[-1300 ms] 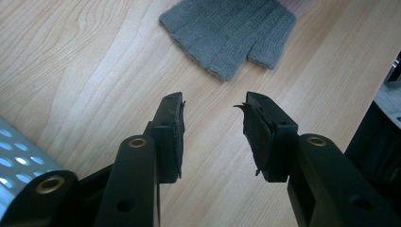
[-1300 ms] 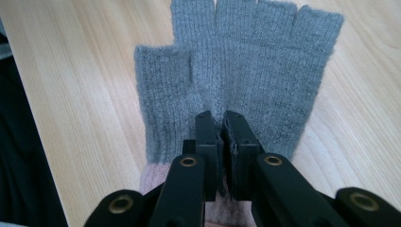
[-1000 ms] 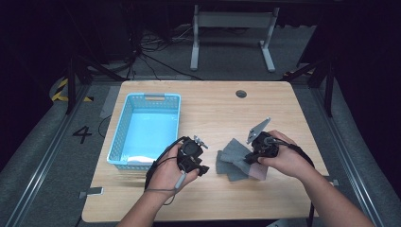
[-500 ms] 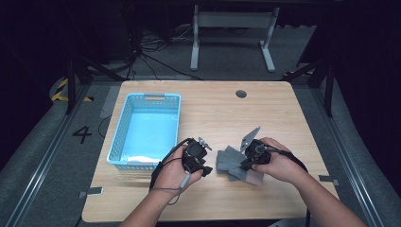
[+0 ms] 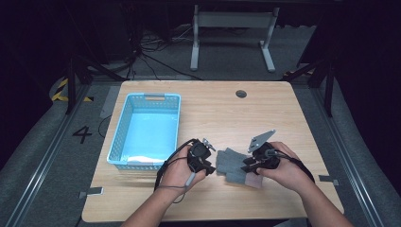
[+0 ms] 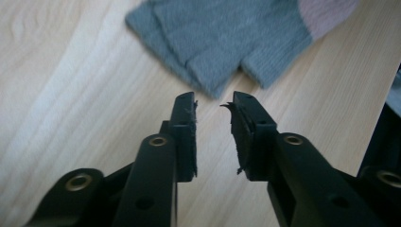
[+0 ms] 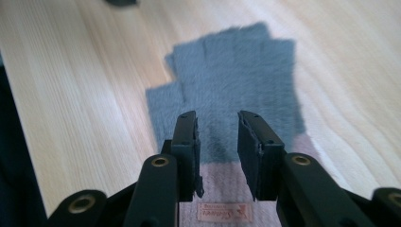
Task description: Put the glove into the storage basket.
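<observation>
A grey knitted fingerless glove [image 5: 230,162] with a pale pink cuff [image 5: 254,181] lies flat on the wooden table [image 5: 213,113] near the front. My left gripper [image 5: 211,163] sits at its left edge; in the left gripper view the jaws [image 6: 213,101] stand open just short of the glove's finger ends [image 6: 227,38]. My right gripper [image 5: 246,167] hovers over the glove's right side. Its open jaws [image 7: 217,119] straddle the line where the grey knit [image 7: 236,80] meets the cuff [image 7: 227,187], which bears a small label [image 7: 222,213].
A light blue plastic basket [image 5: 153,97] stands at the table's left, just behind my left hand. A round cable hole [image 5: 241,93] sits at the far edge. Bare wood stretches behind the glove and to its right.
My right gripper has come down and to the left, from beside the glove to over its cuff end. The left gripper has hardly moved.
</observation>
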`<act>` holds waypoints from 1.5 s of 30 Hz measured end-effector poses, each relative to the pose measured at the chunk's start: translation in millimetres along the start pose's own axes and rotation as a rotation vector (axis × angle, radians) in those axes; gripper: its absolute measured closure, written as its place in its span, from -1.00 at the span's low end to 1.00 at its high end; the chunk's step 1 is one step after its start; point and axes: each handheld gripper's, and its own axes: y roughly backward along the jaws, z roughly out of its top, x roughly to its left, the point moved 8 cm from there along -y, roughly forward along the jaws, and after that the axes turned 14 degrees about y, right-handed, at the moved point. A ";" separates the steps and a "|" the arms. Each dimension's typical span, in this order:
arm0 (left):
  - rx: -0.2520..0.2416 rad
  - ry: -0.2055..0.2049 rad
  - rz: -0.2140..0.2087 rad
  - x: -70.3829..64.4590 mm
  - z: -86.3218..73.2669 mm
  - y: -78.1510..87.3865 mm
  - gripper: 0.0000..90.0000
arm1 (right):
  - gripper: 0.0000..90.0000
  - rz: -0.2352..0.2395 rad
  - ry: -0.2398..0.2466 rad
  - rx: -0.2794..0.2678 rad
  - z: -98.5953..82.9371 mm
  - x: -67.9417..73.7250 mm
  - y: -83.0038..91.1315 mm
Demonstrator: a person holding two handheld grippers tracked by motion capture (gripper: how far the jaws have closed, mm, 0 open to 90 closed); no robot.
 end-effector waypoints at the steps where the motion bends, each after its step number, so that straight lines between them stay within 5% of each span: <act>1: 0.002 0.002 0.005 0.1 0.0 -0.4 0.63 | 0.52 -0.012 -0.026 -0.028 0.3 -1.4 4.2; 9: 0.006 -0.033 0.031 0.3 0.0 0.7 0.67 | 0.50 -0.060 -0.099 -0.073 -17.7 -9.8 27.4; 20: 0.010 -0.044 0.023 0.4 0.2 -1.7 0.64 | 0.51 -0.063 -0.192 -0.007 -56.9 -21.5 33.4; 34: 0.048 -0.074 0.047 1.4 5.0 -12.2 0.49 | 0.46 -0.034 -0.192 0.091 -82.8 -18.1 20.2; 45: 0.063 -0.078 0.037 4.9 8.0 -22.2 0.48 | 0.42 -0.015 -0.190 0.061 -82.7 -13.5 9.3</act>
